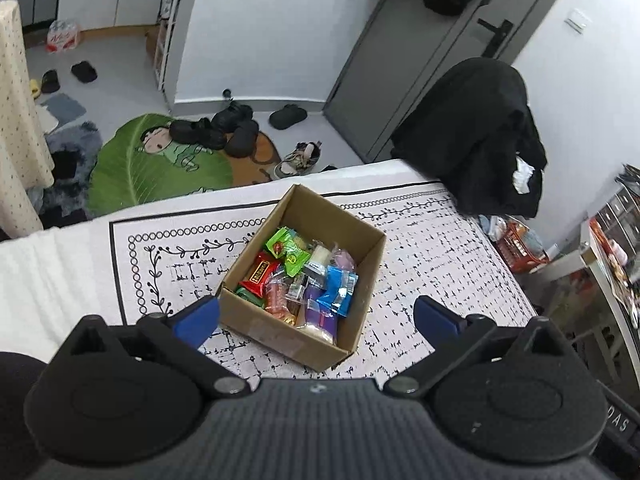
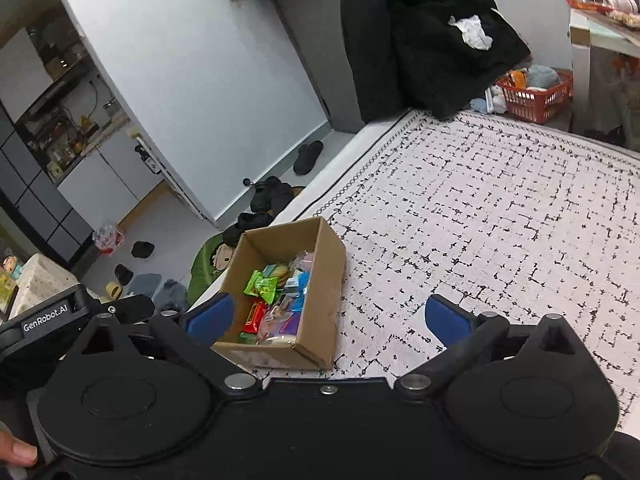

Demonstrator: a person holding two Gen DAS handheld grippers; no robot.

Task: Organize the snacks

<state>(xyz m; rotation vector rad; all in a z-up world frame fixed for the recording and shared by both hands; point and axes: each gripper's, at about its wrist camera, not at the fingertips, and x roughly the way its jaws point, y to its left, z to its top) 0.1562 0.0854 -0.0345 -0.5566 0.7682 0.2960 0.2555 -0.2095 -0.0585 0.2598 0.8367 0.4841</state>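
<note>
**With both claws open above it, a box of snacks sits packed on the table**

While I hold a claw in each hand over the table, neither one has hold of anything. My left claw (image 1: pixel 316 316) is spread wide, its two blue fingertips (image 1: pixel 200 318) apart on either side of the near end of the cardboard box (image 1: pixel 276 334), above it rather than touching. My right claw (image 2: pixel 328 318) is just as wide open and empty, with the box lying toward its left fingertip and bare cloth under the right one.

The box sits open-topped on a white tablecloth (image 1: pixel 432 240) printed with black dashes, near the table's far edge, turned at an angle to the border pattern. Inside is a loose heap of wrapped snacks (image 1: pixel 304 276): green packets at the far end, a red one by the left wall, a blue one by the right wall, a purple one nearest me, and clear wrappers between. All stay below the rim, and I see no snack lying on the cloth around it.

I judge the sorting is close to finished, since everything in sight is already gathered in one container; the wide spread of both claws suits letting go or hovering, not carrying.

Beyond the table, a black coat (image 1: pixel 480 136) hangs draped over a chair, and shoes (image 1: pixel 224 128) lie on a green floor mat.
</note>
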